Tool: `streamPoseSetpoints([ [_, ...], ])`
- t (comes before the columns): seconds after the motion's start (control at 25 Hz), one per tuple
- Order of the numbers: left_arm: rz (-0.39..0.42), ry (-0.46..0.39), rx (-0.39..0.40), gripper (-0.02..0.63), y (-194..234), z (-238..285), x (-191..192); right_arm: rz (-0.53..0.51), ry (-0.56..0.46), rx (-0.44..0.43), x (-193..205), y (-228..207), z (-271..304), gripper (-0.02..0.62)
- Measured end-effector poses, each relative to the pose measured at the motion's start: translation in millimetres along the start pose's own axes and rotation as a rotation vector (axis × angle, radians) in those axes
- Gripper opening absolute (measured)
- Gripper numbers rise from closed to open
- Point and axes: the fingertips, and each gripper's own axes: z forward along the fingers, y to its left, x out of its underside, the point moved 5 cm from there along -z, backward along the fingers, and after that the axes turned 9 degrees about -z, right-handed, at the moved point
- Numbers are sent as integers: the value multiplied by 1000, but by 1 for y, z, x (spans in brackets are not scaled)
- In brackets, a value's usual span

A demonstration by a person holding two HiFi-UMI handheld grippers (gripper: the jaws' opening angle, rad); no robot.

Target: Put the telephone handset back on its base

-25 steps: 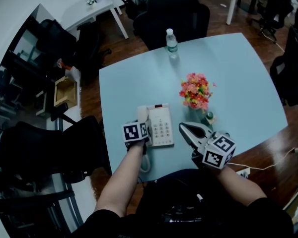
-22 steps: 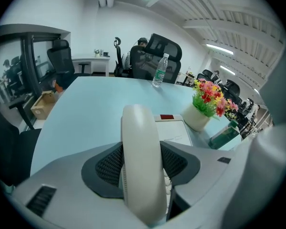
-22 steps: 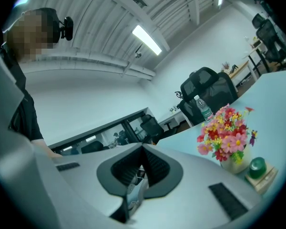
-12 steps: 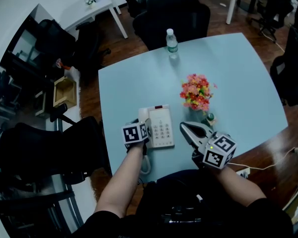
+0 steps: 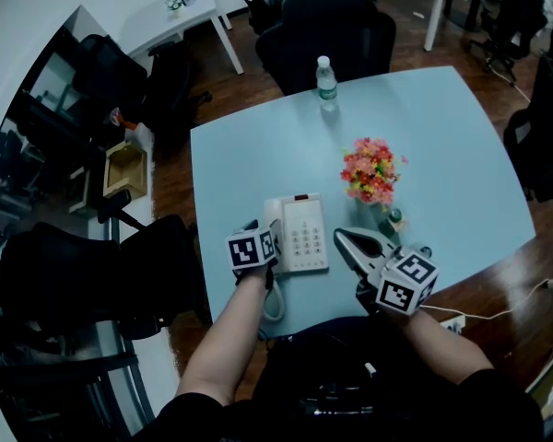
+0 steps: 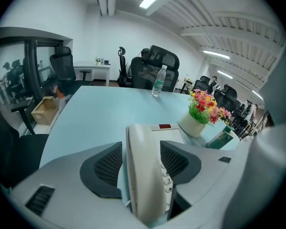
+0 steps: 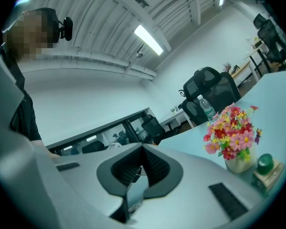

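Two tools in play over a pale blue bench (image 5: 424, 136).

Left side: left hand-held gripper (image 6: 140, 147) angled down at the phone. Jaws have just been opening and stand wide. Handset (image 6: 145, 175) sits between them, a gap showing on each side. Pads not pressing, nothing gripped.

Handset lies lengthwise along the left edge of the base (image 5: 306, 233), apparently seated in its cradle. Keypad visible just right of it. Curly cord (image 5: 275, 302) loops off the near end toward the bench edge. Task looks done or very nearly; seating not confirmed from these views.

Handling, as judged: hard moulded plastic, light, rigid, smooth enough to slip under a loose grip. Best hold is across the narrow middle, between earpiece and mouthpiece, pads on the two long sides. Cord may tug it sideways if lifted far.

Right of the base: right hand-held gripper (image 7: 142, 151) held level, clear of the phone. Jaw tips together, nothing between them.

Further right: small pot of bright flowers (image 5: 370, 168), near the right gripper but not touching it.
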Motion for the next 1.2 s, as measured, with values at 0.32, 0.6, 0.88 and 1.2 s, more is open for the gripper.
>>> streamPoseSetpoints([
  [0.32, -5, -84, 87, 249, -2, -50, 1, -38, -24, 10, 2, 43, -8, 14],
  [0.6, -24, -201, 291, 153, -3, -118, 30, -66, -35, 26, 25, 111, -21, 15],
  [0.88, 53, -253, 457, 0, 9, -219, 73, -89, -45, 74, 61, 201, -33, 15],
  [1.2, 109, -279, 635, 0, 7, -304, 128, -85, -63, 158, 95, 277, -70, 14],
])
